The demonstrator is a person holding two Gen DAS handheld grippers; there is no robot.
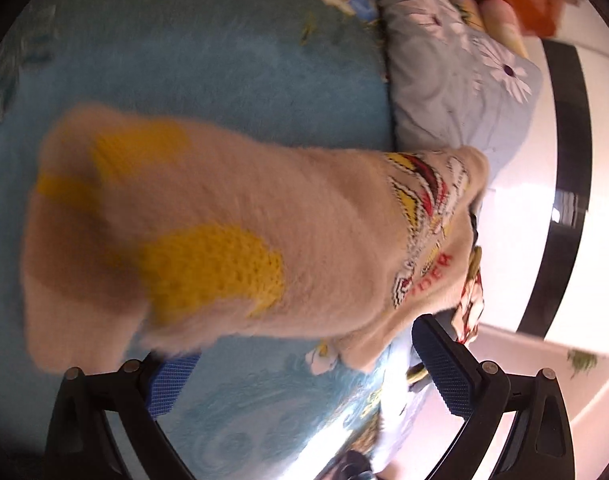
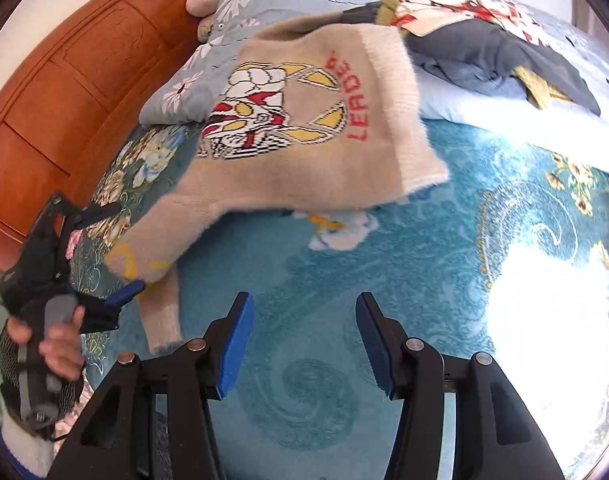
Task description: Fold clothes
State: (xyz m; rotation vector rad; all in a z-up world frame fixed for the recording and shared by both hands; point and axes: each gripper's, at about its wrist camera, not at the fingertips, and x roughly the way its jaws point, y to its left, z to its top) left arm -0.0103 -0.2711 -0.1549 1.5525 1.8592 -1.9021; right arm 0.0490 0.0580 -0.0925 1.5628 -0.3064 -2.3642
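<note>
A fuzzy beige sweater [image 1: 244, 208] with yellow patches and a cartoon print reading "LEADER" lies spread on the teal bed blanket [image 2: 384, 280]. Its body [image 2: 304, 152] rests partly on a pillow, and one sleeve runs down to the left. My left gripper [image 1: 308, 376] is open wide at the sleeve end, and the blurred cloth overlaps the tip of its left finger [image 1: 172, 384]. In the right wrist view a hand holds that left gripper [image 2: 128, 292] against the sleeve cuff. My right gripper [image 2: 306, 340] is open over bare blanket, below the sweater's hem, holding nothing.
A grey daisy-print pillow [image 2: 208, 60] lies under the sweater's far edge. A wooden headboard [image 2: 64, 80] runs along the left. A heap of dark and floral clothes [image 2: 484, 52] sits at the back right. A bright sun patch [image 2: 544, 320] washes out the blanket on the right.
</note>
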